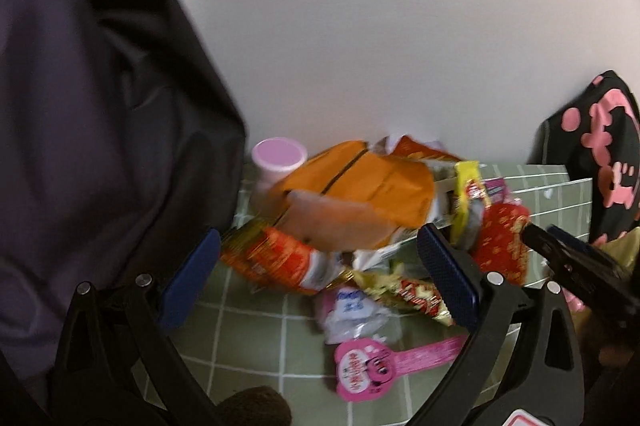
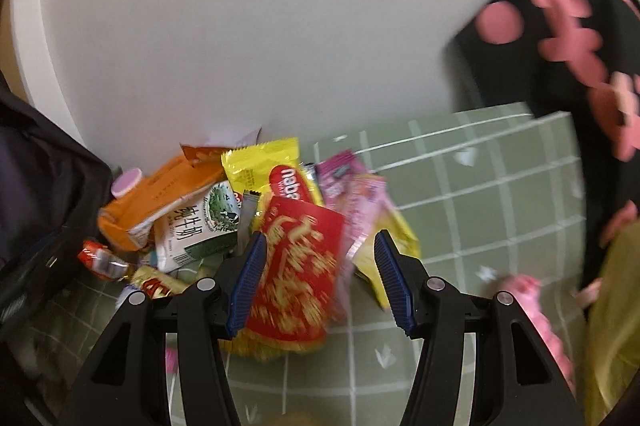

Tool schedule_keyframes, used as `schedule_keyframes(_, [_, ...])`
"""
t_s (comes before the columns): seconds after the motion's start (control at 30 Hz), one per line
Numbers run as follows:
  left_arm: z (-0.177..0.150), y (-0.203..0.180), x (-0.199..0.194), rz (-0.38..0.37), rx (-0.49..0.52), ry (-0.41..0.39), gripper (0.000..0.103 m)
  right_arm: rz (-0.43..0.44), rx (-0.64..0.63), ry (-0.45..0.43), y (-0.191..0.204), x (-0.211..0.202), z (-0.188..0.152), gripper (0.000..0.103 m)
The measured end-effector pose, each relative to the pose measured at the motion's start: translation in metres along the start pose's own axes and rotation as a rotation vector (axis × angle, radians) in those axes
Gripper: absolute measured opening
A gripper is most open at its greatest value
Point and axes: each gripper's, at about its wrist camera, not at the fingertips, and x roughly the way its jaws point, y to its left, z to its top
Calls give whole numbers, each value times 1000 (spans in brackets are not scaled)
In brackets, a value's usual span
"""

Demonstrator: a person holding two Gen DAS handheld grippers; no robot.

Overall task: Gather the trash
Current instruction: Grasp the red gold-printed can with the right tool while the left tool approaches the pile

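Looking at the biggest stuff first, we've got a dark purple-black fabric bag (image 1: pixel 92 114) hanging on the left, probably where the trash goes, though we can't see its opening from here. Under everything is a green tablecloth with a white grid (image 2: pixel 472 194), pushed up against a plain white wall. A black bag with pink cartoon prints (image 2: pixel 568 38) sits off to the right.

The trash itself is heaped on the cloth near the wall: an orange paper carton (image 1: pixel 360 194) on top, a white and green milk carton (image 2: pixel 200 226) beside it, a yellow foil wrapper (image 2: pixel 256 162), a pink-capped bottle (image 1: pixel 278 158) at the back, and a pink paper tag (image 1: pixel 384 362) lying flat in front.

Our left gripper (image 1: pixel 316 278) is spread wide over the near edge of the pile, nothing between its pads. The right gripper (image 2: pixel 320 278) is also parted, with a red envelope with gold print (image 2: pixel 296 274) lying between its fingers; the left pad looks to be touching it, the right pad is apart from it. It's blurry, so we wouldn't call that a grip.

We'd say we're mid-pick on the envelope. Next move needs the right claw to pinch it, lift it free of the heap, then carry it left to the dark bag.
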Motion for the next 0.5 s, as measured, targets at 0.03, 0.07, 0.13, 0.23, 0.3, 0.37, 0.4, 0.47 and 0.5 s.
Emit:
schedule_keyframes(0.03, [-4,3,0,8,-12,5,93,11,-3,26,2,10,2,53])
schedule_keyframes(0.07, [-10,7,2,15,-34,15,92,33,-1,42,3,17,2,53])
schedule_keyframes(0.13, [-15,13,4,29,-56,26,90,44,-6,44,5,20,4,53])
schedule_keyframes(0.23, [-15,23,8,49,-81,35,85,58,-40,57,6,18,5,53])
schedule_keyframes(0.3, [-13,24,8,42,-92,35,84,68,-29,64,2,13,3,51])
schedule_keyframes(0.37, [-13,22,8,37,-86,34,84,65,-8,67,-9,7,-3,47])
schedule_keyframes(0.4, [-14,21,8,34,-82,36,83,64,0,66,-12,4,-4,44])
schedule_keyframes(0.47, [-14,19,10,26,-90,47,83,47,6,57,-15,-1,-6,37])
schedule_keyframes(0.5, [-14,19,12,20,-97,53,82,41,2,58,-16,-2,-7,31])
